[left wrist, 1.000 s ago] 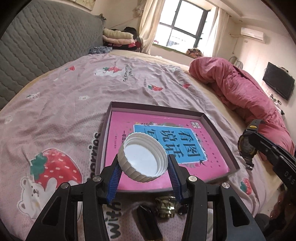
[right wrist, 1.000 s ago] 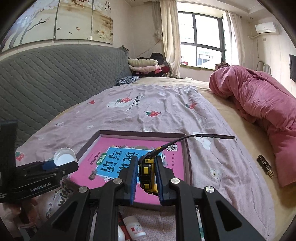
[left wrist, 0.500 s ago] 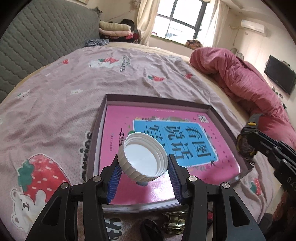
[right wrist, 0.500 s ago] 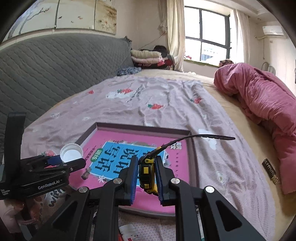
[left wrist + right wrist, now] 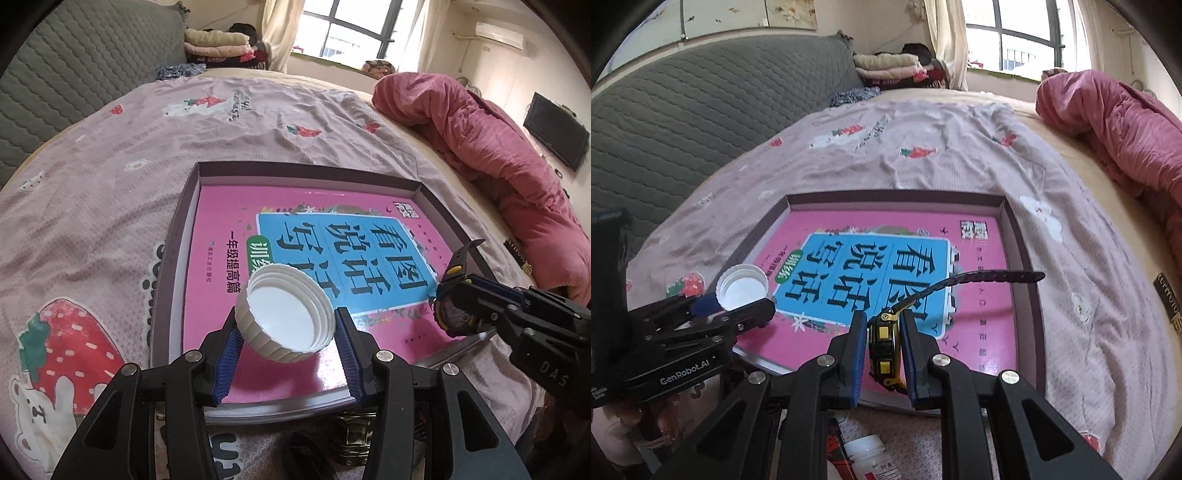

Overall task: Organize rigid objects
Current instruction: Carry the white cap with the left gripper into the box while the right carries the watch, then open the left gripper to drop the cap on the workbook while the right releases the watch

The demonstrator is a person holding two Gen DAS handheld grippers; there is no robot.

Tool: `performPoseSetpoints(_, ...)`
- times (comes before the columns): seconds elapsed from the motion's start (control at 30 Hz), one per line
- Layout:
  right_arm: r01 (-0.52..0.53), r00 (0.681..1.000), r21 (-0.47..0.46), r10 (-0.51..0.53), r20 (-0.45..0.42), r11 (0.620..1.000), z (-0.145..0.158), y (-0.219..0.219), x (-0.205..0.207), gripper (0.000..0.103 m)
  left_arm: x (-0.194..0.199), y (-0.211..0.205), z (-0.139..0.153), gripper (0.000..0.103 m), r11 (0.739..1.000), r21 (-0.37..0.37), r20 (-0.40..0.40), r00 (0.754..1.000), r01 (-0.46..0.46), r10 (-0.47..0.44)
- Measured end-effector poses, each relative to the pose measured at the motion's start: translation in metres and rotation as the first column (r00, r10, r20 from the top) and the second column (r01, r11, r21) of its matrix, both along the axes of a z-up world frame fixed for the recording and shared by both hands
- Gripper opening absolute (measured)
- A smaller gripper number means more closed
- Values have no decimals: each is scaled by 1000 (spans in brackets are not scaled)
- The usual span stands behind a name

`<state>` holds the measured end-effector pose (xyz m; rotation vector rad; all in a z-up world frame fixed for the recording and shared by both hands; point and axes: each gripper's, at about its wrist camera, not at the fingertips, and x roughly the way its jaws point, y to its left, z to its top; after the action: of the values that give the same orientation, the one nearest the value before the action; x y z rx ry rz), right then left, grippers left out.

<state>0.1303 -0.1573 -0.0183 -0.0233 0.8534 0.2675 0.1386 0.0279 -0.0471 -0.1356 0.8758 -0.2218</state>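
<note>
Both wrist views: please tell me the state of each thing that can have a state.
Left gripper: shut on white cap.
White cap: held, open side up, empty.
Right gripper: shut on watch.
Watch: held on edge, strap unbuckled, sticking out.
Shallow box: open, pink book flat inside.

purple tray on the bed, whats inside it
A pink book fills the purple tray, lying flat. Whatever is under the book is covered, so it cannot be seen.

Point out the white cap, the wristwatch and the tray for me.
white cap (image 5: 286,317), left wrist view, on its inner face.
wristwatch (image 5: 882,341), right wrist view, on its yellow-and-black case edge.
tray (image 5: 894,195), right wrist view, on its far wall.
</note>
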Motion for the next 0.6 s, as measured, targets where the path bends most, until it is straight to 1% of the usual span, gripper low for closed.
performPoseSetpoints(0.13, -2, 1000, -28, 2, -1, 1000, -4, 3, -1, 19, 2, -1, -4, 50, 1000, 7, -9, 1000, 3, -3)
performPoseSetpoints(0.27, 0, 1000, -31, 1, 14, 1000, -5, 5, 2, 19, 2, -2, -4, 50, 1000, 15, -6, 1000, 4, -4)
performPoseSetpoints(0.43, -9, 1000, 11, 9, 13, 1000, -7, 7, 7, 19, 3, -4, -5, 50, 999, 40, -4, 1000, 9, -9)
performPoseSetpoints(0.6, -28, 1000, 41, 28, 4, 999, -8, 5, 5, 20, 4, -7, -10, 50, 996, 89, -7, 1000, 7, -7)
